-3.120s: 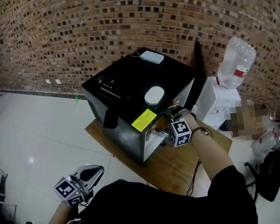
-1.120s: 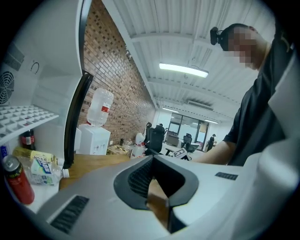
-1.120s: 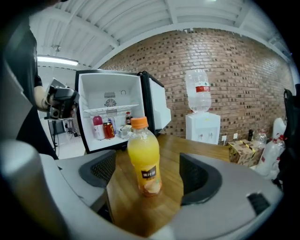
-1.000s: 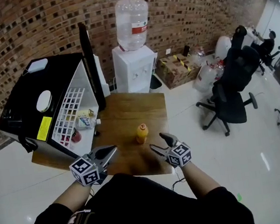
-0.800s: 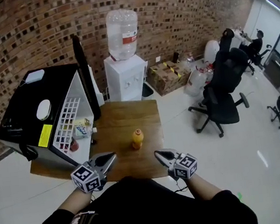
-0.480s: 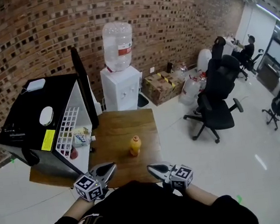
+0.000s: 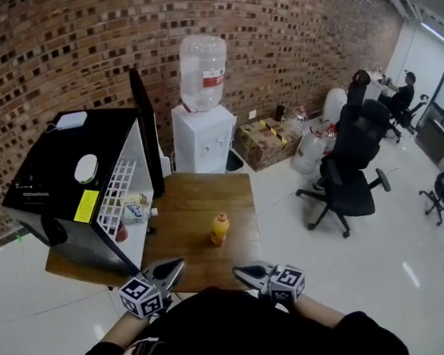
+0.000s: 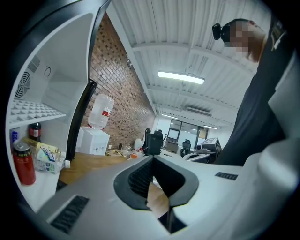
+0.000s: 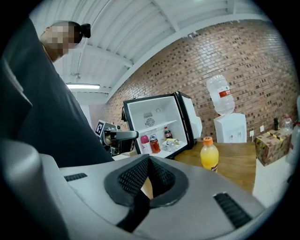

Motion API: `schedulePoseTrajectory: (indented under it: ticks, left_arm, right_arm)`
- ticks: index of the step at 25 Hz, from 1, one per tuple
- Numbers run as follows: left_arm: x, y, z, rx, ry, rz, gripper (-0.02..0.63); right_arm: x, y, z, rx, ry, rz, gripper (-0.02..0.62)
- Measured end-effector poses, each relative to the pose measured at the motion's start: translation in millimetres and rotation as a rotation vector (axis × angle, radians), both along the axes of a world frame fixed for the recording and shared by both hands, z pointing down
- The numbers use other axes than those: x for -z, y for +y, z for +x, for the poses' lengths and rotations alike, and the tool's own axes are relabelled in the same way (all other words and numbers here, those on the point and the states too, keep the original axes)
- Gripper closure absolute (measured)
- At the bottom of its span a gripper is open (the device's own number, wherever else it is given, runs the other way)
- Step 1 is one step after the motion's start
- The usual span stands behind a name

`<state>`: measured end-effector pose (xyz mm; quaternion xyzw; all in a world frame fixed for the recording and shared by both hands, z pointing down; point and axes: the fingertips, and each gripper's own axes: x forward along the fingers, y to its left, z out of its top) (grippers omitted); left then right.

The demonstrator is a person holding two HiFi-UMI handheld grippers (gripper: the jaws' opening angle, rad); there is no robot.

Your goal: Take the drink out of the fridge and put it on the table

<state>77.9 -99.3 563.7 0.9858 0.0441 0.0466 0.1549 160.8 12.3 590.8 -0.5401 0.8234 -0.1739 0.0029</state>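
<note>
The orange drink bottle (image 7: pixel 219 228) stands upright on the wooden table (image 7: pixel 186 209), apart from both grippers; the right gripper view shows the bottle (image 9: pixel 209 153) too. The black fridge (image 7: pixel 62 184) sits at the table's left with its door (image 7: pixel 145 130) swung open. My left gripper (image 7: pixel 167 268) and right gripper (image 7: pixel 245 273) hover over the table's near edge, close to my body. Both are shut with nothing between the jaws. The left gripper (image 8: pixel 152 159) points past the fridge's open interior. The right gripper (image 9: pixel 149 158) faces the fridge (image 9: pixel 159 122) and bottle.
A red can (image 8: pixel 22 161) and a carton (image 8: pixel 47 158) remain on the fridge shelf. A water dispenser (image 7: pixel 205 134) stands behind the table, with a cardboard box (image 7: pixel 269 136) beside it. Office chairs (image 7: pixel 350 173) fill the floor at the right.
The right gripper's jaws have gone from open to shut, empty. Both grippers have drawn back from the bottle toward my body. The bottle stays upright on the table.
</note>
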Motion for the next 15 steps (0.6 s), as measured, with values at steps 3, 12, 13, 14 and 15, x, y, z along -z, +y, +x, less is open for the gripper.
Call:
schedulePoseTrajectory:
  ticks: [3, 12, 13, 14, 15]
  left_arm:
    - [-0.9, 1.4, -2.4, 0.005, -0.007, 0.0, 0.609]
    - [3.2, 6.2, -6.4, 0.011, -0.011, 0.005, 0.609]
    - [3.1, 7.2, -6.5, 0.012, -0.011, 0.003, 0.61]
    - [3.1, 8.3, -6.7, 0.013, -0.011, 0.001, 0.61]
    - [3.1, 9.3, -6.8, 0.013, -0.011, -0.001, 0.61]
  right_arm:
    - [-1.2, -0.3, 0.1, 0.008, -0.001, 0.003, 0.604]
    - [2.2, 0.7, 1.4, 0.026, 0.001, 0.014, 0.604]
    - [1.6, 2.0, 2.1, 0.027, 0.004, 0.013, 0.604]
    - [1.0, 3.3, 2.8, 0.027, 0.006, 0.012, 0.604]
    - [0.5, 4.5, 3.4, 0.028, 0.008, 0.011, 0.604]
